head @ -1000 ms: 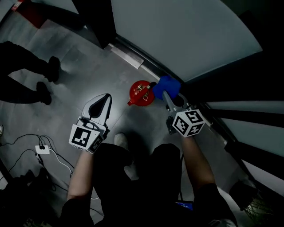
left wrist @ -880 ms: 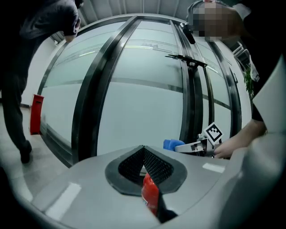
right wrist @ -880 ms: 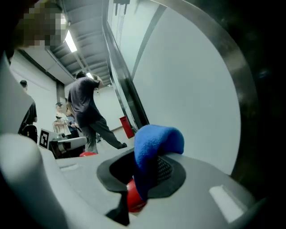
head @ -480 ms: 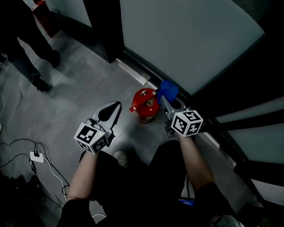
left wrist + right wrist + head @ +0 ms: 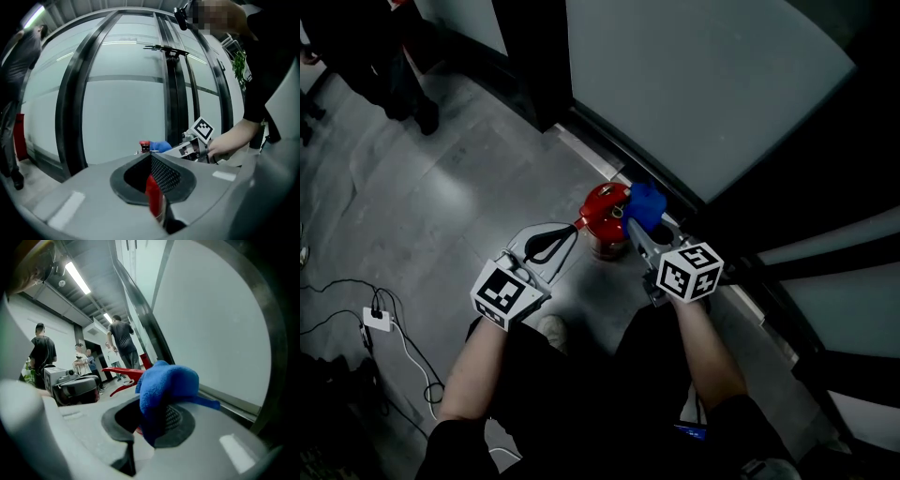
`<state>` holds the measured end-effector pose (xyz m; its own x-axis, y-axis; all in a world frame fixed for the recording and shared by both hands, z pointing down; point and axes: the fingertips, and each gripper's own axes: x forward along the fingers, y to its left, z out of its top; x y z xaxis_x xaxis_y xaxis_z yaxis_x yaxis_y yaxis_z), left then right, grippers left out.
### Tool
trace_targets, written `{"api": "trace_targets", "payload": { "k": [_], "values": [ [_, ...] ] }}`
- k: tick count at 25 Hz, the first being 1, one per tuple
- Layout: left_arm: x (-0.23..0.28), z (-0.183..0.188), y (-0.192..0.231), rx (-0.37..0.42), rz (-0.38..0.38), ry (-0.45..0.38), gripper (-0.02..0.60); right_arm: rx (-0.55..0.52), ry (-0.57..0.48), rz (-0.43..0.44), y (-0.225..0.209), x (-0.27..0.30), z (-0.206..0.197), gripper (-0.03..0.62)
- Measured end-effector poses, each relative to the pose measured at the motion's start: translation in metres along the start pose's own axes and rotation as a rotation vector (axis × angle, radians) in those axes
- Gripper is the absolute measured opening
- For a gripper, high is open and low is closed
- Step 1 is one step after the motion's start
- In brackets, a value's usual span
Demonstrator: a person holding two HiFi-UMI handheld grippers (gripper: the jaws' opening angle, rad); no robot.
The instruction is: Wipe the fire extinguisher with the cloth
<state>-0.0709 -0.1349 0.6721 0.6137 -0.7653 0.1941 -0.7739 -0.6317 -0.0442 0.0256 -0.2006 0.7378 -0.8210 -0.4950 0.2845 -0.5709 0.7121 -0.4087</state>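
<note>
Low in the centre of the head view, my left gripper [image 5: 566, 234] has its jaws drawn narrow on the red handle of the fire extinguisher [image 5: 602, 202]. The extinguisher stands on the grey floor [image 5: 469, 178] at mid-frame. Just right of it, my right gripper [image 5: 634, 228] is clamped on the blue cloth [image 5: 646, 201], which sits against the extinguisher's top. Beyond them, a glass wall [image 5: 694, 84] fills the upper right.

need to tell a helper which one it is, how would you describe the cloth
Look along the foot of the glass wall, where a red fire extinguisher stands on the floor. The cloth is the wad clamped in the right gripper beside the extinguisher's top, the only bright blue thing there.
</note>
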Motion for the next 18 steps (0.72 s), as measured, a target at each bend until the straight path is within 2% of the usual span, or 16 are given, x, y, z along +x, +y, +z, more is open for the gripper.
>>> {"api": "trace_targets", "payload": {
  "k": [5, 11, 14, 18],
  "values": [
    [-0.007, 0.012, -0.003, -0.002, 0.013, -0.033, 0.006, 0.037, 0.059, 0.053, 0.021, -0.002, -0.013, 0.058],
    [-0.018, 0.025, -0.019, 0.006, 0.002, -0.056, 0.006, 0.002, 0.134, 0.106, 0.052, 0.008, -0.039, 0.058],
    [-0.024, 0.034, -0.028, 0.002, 0.006, -0.083, 0.006, -0.004, 0.142, 0.126, 0.06, 0.016, -0.045, 0.058],
    [-0.031, 0.041, -0.034, -0.013, 0.009, -0.075, 0.006, -0.005, 0.144, 0.145, 0.069, 0.024, -0.044, 0.058]
  ]
}}
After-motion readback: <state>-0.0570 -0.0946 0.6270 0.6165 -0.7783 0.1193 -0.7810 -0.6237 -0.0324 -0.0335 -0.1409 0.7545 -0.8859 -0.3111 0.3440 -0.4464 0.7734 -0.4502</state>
